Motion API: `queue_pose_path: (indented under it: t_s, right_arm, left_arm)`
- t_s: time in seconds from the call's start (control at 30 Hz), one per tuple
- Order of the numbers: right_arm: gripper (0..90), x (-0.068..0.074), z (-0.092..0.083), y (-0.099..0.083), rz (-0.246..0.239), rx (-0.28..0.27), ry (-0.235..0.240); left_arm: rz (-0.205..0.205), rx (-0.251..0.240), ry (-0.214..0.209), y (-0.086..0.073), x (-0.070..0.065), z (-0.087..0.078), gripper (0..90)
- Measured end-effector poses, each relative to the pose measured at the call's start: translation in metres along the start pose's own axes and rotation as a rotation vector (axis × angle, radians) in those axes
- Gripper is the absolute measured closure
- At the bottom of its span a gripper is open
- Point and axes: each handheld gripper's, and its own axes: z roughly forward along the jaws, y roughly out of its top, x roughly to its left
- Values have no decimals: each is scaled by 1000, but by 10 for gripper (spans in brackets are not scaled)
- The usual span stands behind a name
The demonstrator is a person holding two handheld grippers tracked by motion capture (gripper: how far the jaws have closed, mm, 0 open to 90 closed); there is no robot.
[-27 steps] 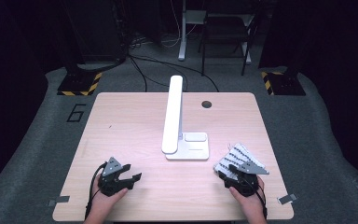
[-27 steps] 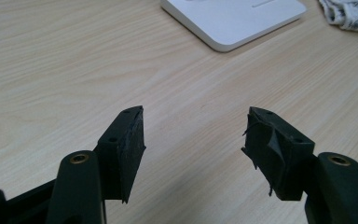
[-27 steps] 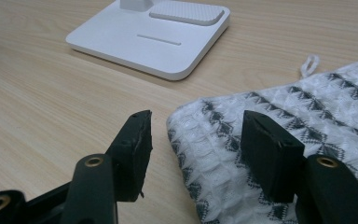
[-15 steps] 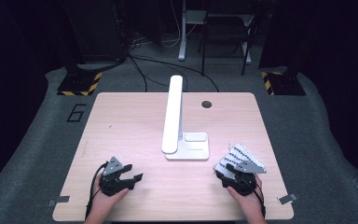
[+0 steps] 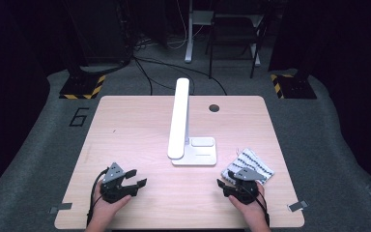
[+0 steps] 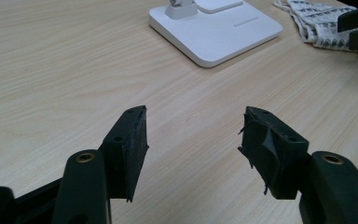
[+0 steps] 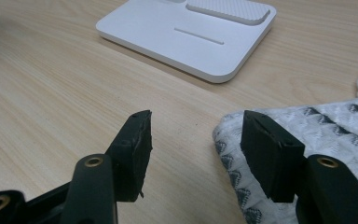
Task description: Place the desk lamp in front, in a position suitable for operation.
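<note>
Worktop (image 5: 140, 125) is pale wood on grey carpet in a dark room, white lamp (image 5: 181, 116) mid-table, my left gripper (image 5: 136, 178) released over bare wood, right gripper (image 5: 224, 179) released at the patterned cloth (image 5: 257, 163) near the right edge.

Beside the right gripper (image 7: 193, 135), the patterned cloth (image 7: 335, 126) ran off the frame's right edge; the white lamp base (image 7: 186, 37) ahead was cropped at the top.

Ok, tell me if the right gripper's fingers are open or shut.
Open: right gripper fingers stand apart, patterned white cloth beneath one.
</note>
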Motion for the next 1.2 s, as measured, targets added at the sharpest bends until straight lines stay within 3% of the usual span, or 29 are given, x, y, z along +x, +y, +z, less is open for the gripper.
queue_pose_path:
  t_s: [0.03, 0.07, 0.13, 0.33, 0.57, 0.6, 0.63, 0.77, 0.87, 0.9, 1.0, 1.1, 1.2]
  right_arm:
    - [427, 0, 1, 0, 1, 2, 1]
    - [427, 1, 2, 1, 3, 4, -2]
    - [427, 1, 4, 1, 14, 9, -2]
    - [423, 0, 6, 5, 19, 17, -7]
    - [412, -6, 4, 12, 38, -7, -61]
    - [409, -7, 4, 12, 38, -6, -61]
    - [408, -8, 5, 14, 49, -3, -69]
    - [409, -14, 7, 22, 44, -1, -100]
    - [409, -19, 8, 27, 56, -7, -113]
    - [409, -20, 9, 28, 58, -4, -113]
    - [409, -20, 11, 28, 45, 19, -117]
    - [401, -23, 8, 22, 6, 31, -151]
    - [388, -29, 4, 14, -4, 57, -166]
  left_arm:
    - [-15, 4, 1, 0, 0, -1, 400]
    - [4, 9, 15, 0, 1, -1, 399]
    - [0, 11, 19, 1, 3, -1, 399]
    - [-3, 7, 8, 6, 5, 3, 399]
    - [-16, 18, -4, 5, 2, 7, 400]
    - [-2, 25, -4, 5, 3, 8, 400]
    - [-24, 18, -3, 4, 1, 9, 400]
    - [19, 38, -12, 4, 0, 11, 400]
    - [20, 44, -13, 3, -3, 13, 400]
    - [38, 47, -8, 3, -2, 14, 400]
    - [26, 56, -15, 1, -5, 16, 400]
    - [55, 65, -22, 0, -7, 15, 400]
    - [51, 66, -24, -1, -9, 13, 400]
